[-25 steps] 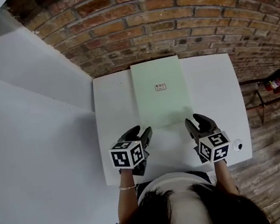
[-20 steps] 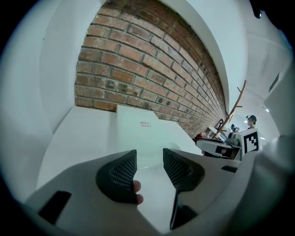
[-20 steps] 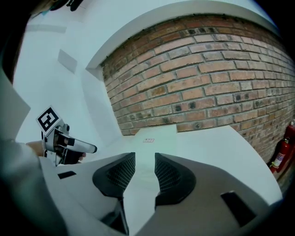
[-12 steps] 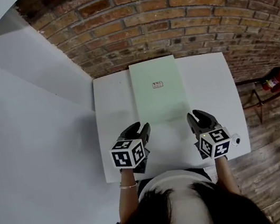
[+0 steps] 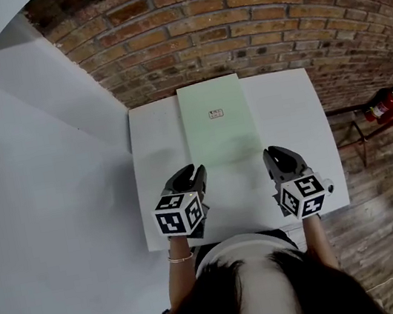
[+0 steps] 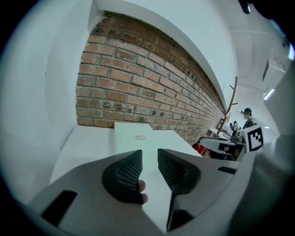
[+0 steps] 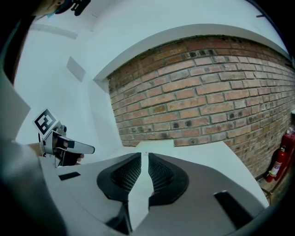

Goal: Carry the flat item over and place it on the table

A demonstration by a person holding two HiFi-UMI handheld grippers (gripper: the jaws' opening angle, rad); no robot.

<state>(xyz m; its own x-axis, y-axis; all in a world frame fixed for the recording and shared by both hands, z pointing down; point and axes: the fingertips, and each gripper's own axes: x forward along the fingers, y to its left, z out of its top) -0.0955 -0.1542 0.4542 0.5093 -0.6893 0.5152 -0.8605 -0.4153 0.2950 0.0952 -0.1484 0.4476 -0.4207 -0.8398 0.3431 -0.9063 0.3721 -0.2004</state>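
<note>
The flat item is a pale green board with a small label. It lies flat on the white table, its far end against the brick wall. My left gripper hovers just left of the board's near corner. Its jaws are closing with a clear gap and nothing between them. My right gripper hangs just right of the other near corner, its jaws closing to a thin slit, also empty. The left gripper view shows the board beyond the left gripper. In the right gripper view the right gripper points along the table.
A brick wall backs the table and a white wall runs along its left. A red fire extinguisher stands on the wooden floor to the right. People stand far off in the left gripper view.
Both grippers' jaws have narrowed, the right more than the left. The board has stayed flat on the table and sits slightly higher in the head view.
</note>
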